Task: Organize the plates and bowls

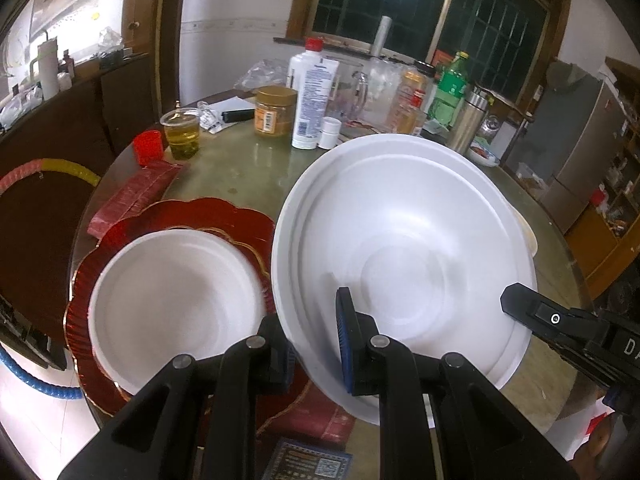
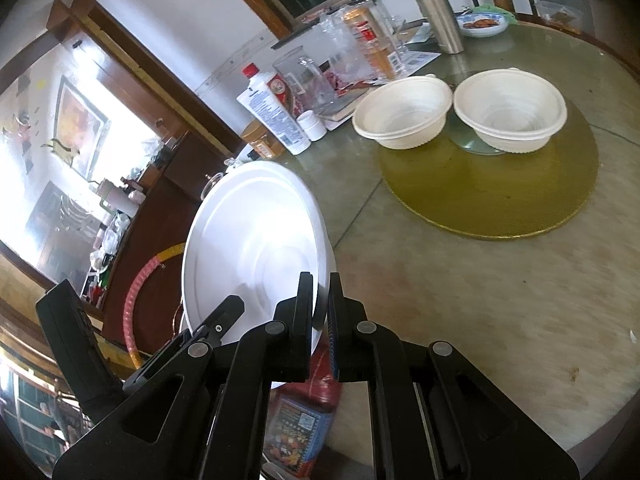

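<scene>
Two grippers on one plate: both clamp the large white plate (image 1: 400,248), which is lifted and tilted above the table (image 1: 248,168).
Left gripper (image 1: 316,344): clenched on the plate's near rim at about 6 o'clock; one blue-padded finger lies over the inner face, the other sits behind the rim.
Right gripper (image 2: 320,320): jaws pinched on the plate's rim; in the left wrist view its black tip meets the rim at about 4 o'clock.
Large white plate, right wrist view (image 2: 256,248): stands nearly on edge, inner face turned to 9 o'clock.
Small white plate (image 1: 176,300): lies flat on the red scalloped charger (image 1: 224,216), at 9 o'clock of the held plate.
Bowls: two cream bowls, one (image 2: 404,116) and the other (image 2: 512,112), side by side and nearly touching, at 1 o'clock in the right wrist view.
Gold round mat (image 2: 492,192): under both bowls, partly.
Red packet (image 1: 136,196): flat on the table at 11 o'clock of the charger, just beside it.
Far clutter: white bottle with red cap (image 1: 312,96), amber jar (image 1: 276,110), cup of yellow liquid (image 1: 182,132), red cup (image 1: 147,147), green bottle (image 1: 452,84), steel flask (image 1: 468,122).
Printed box (image 2: 298,428): below the right gripper at 6 o'clock, near the table edge.
</scene>
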Tool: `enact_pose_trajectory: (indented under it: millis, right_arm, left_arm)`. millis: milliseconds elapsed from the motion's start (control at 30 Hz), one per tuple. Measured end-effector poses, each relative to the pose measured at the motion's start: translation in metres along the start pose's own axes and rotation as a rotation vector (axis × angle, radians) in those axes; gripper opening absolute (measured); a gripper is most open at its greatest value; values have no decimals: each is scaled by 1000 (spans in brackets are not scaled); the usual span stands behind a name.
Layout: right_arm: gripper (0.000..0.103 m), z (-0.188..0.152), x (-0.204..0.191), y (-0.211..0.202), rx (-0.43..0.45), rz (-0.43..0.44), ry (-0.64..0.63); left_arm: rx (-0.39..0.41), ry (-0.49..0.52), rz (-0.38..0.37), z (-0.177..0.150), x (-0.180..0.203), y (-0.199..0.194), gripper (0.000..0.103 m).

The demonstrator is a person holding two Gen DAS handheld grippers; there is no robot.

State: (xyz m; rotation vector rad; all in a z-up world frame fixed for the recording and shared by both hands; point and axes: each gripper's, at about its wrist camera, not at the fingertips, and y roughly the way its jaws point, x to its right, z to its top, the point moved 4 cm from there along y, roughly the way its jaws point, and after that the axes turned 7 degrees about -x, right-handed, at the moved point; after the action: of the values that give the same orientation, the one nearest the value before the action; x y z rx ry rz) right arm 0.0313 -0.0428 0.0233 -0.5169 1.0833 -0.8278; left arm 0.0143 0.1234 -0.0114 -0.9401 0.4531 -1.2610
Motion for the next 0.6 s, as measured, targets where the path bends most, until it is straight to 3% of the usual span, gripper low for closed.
enact_pose_trajectory:
  millis: [600]
  right_arm:
    - [6,-6,-41,28,-42,32,-62]
  left_arm:
    - [15,-79,33,1,-42,-9,16]
